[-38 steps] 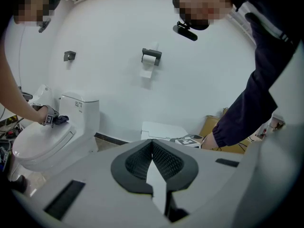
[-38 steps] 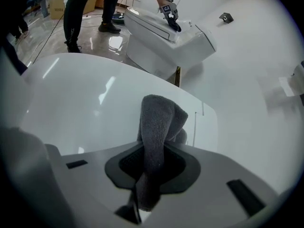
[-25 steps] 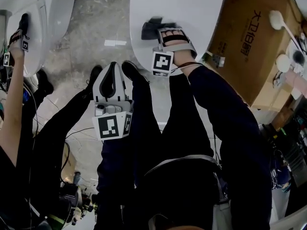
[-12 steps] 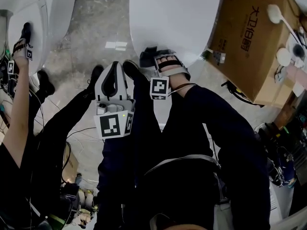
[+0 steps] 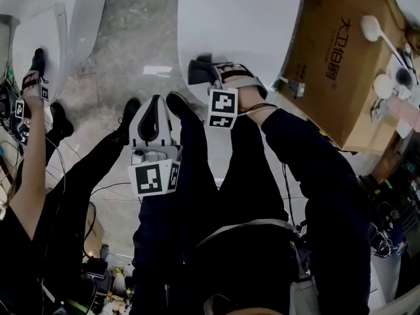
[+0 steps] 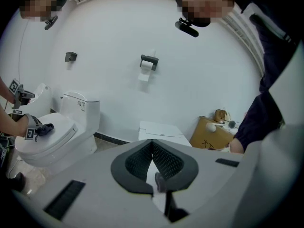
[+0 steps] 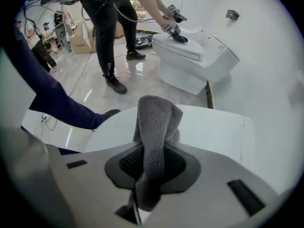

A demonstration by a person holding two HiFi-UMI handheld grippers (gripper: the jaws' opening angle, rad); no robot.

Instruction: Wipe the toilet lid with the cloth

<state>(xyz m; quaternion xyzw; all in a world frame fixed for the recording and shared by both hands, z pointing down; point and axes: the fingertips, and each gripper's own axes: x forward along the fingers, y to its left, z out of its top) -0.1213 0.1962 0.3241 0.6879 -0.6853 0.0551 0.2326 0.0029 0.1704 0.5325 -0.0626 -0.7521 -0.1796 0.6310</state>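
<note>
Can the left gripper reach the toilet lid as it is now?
Probably yes: the left gripper, shut and empty, hangs close to the toilet lid, nothing visible between. The right gripper with the cloth takes only the near edge.

Your right tongs [image 5: 210, 72] are at the near edge of the toilet lid [image 5: 243, 18], the cloth [image 5: 199, 71] between them. Your left tongs [image 5: 155, 104] hang left, off the lid; a cardboard box [image 5: 335, 58] stands right.

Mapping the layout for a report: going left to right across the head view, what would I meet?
Second toilet → left gripper → right gripper → cardboard box.
</note>
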